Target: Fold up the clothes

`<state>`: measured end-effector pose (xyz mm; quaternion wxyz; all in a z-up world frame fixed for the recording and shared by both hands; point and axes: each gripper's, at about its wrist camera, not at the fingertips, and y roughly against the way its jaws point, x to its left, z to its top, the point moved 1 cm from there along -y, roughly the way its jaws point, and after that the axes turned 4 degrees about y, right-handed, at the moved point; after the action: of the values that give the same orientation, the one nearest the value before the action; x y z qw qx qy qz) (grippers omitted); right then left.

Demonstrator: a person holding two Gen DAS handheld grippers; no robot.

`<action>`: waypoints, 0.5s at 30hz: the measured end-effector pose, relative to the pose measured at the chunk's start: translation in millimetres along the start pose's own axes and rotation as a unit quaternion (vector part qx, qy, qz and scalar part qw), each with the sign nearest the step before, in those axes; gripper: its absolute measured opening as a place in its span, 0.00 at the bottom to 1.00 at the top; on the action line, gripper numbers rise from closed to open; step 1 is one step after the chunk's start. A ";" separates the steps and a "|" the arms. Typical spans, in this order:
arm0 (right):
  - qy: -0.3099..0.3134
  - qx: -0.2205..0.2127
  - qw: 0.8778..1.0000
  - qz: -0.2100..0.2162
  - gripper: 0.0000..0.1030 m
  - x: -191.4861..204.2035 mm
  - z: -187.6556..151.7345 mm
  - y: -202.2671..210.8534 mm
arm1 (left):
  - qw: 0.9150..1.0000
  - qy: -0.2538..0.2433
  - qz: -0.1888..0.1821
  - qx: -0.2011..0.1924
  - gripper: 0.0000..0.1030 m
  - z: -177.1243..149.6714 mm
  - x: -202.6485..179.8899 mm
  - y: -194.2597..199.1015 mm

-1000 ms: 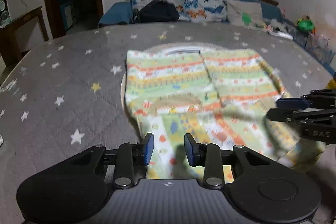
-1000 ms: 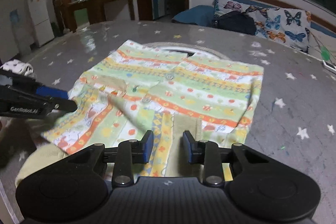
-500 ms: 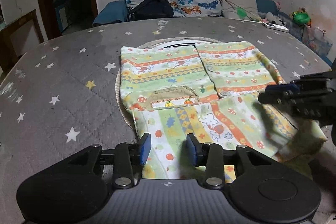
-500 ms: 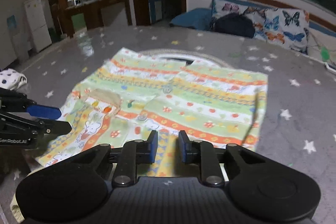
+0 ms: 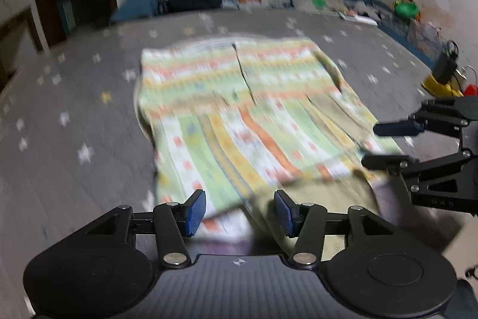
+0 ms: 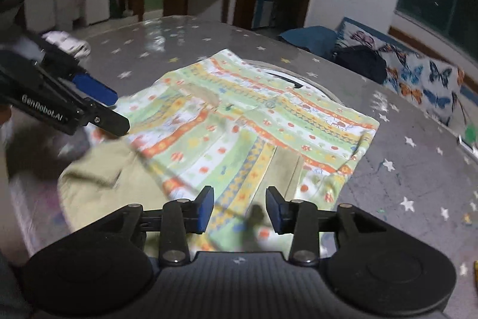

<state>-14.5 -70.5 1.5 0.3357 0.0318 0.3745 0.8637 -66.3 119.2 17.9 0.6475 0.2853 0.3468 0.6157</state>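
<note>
Figure: the patterned shirt (image 6: pixel 254 133) lay flat near the middle of the grey star-print worktop (image 6: pixel 418 169), its lower part doubled back over the body, a plain olive underside (image 6: pixel 98 169) exposed at the near left corner. Both tools hung above the near edge of the cloth: the left gripper (image 5: pixel 239 211) had its jaws spread and held nothing, and the right gripper (image 6: pixel 240 207) likewise stood parted and empty over the hem. Risk, as judged from this layout: the doubled layer sat slightly askew, so a pinch taken on one layer only would probably drag the top sheet and skew the fold; a jaw closing on both layers near the olive corner could pull the whole garment toward the worktop edge, which lay close below that corner. Blur in the left view left the exact hem line uncertain. Open surface extended left, right and beyond the collar; a white bundle (image 6: pixel 70 42) lay well apart at far left.
</note>
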 end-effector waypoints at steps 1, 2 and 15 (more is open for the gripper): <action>0.012 0.003 1.000 0.000 0.39 3.9 -3.6 5.9 | 1.000 0.005 0.000 0.007 0.53 -2.5 -1.9 1.2; 0.023 0.005 1.000 -0.002 0.40 7.1 -7.0 10.4 | 1.000 0.011 -0.001 0.013 0.53 -4.7 -3.5 2.4; 0.136 0.003 0.991 0.002 0.52 44.1 -35.6 20.9 | 0.992 0.071 -0.066 0.081 0.20 -6.2 -11.0 -13.0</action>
<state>-71.0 -76.5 -18.8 0.2794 -0.0841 0.4194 0.8596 -63.5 106.9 5.0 0.6355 0.2691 0.4589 0.5596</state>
